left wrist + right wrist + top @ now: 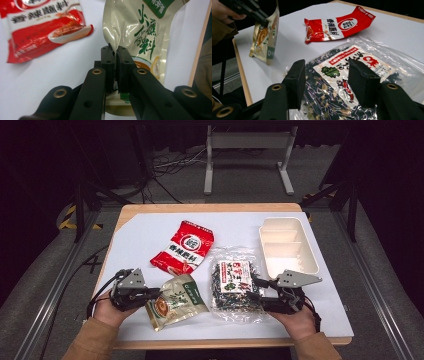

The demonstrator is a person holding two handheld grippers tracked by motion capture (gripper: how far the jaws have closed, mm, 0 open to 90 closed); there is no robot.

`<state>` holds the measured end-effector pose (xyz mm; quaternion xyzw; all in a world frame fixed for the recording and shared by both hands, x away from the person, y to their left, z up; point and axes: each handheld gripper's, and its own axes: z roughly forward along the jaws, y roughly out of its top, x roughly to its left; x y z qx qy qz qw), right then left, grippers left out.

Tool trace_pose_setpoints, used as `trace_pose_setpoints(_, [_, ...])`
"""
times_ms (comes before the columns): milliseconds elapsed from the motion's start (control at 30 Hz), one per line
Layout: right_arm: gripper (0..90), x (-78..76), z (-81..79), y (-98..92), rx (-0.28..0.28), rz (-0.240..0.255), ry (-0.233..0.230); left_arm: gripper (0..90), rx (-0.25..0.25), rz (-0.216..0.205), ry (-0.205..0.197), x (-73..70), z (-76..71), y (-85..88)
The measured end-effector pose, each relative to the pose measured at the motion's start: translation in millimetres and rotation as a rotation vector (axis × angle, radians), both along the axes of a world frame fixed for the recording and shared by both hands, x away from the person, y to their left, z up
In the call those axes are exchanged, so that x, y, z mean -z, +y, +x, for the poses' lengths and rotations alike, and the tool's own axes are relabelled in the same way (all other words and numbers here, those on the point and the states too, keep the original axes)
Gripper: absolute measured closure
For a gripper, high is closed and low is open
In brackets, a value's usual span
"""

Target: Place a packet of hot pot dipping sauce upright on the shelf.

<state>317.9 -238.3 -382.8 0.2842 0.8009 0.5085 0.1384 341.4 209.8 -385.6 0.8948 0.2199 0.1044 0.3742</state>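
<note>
My left gripper (115, 53) has its black jaws pressed together on the edge of the glossy beige-green pouch (140, 37), which is crinkled and lifted at the near left part of the table (140, 237). My right gripper (325, 75) has the jaws apart, one on each side of the clear plastic seaweed bag (352, 75); the pads do not press it. This bag lies flat near the near edge, right of centre. Farther away lies a shiny red packet (183, 247), and a white compartment tray (288, 245) sits at the far right.
</note>
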Motion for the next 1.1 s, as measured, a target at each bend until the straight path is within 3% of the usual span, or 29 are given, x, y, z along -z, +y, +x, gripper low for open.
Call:
trace_pose_setpoints(100, [47.6,-0.4,-1.0,1.7,-0.005,-0.003,-0.004,87.6,-0.012,-0.024,-0.024,-3.6,-2.6,2.9])
trace_pose_setpoints(333, [47.7,-2.5,-2.6,8.6,-0.027,0.015,0.000,88.3,-0.074,-0.148,-0.112,-15.6,-11.1,12.0])
trace_pose_setpoints(367, [47.6,-2.8,-2.8,9.8,-0.030,0.019,0.002,88.4,-0.074,-0.148,-0.112,-15.6,-11.1,12.0])
trace_pose_setpoints(433, [47.6,-3.1,-2.6,12.2,-0.040,0.032,0.008,88.3,-0.101,-0.188,-0.127,-18.5,-12.9,14.3])
trace_pose_setpoints(600, [47.3,-5.3,-1.3,19.4,-0.075,0.077,0.004,88.2,-0.145,-0.204,-0.163,-19.4,-15.9,14.6])
trace_pose_setpoints(867, [45.5,-7.6,0.8,37.0,-0.109,0.106,0.012,88.3,-0.172,-0.257,-0.186,-22.7,-19.0,13.1])
trace_pose_setpoints(1100, [45.0,-12.3,3.6,59.3,-0.146,0.131,-0.008,88.3,-0.171,-0.315,-0.176,-23.6,-18.9,6.5])
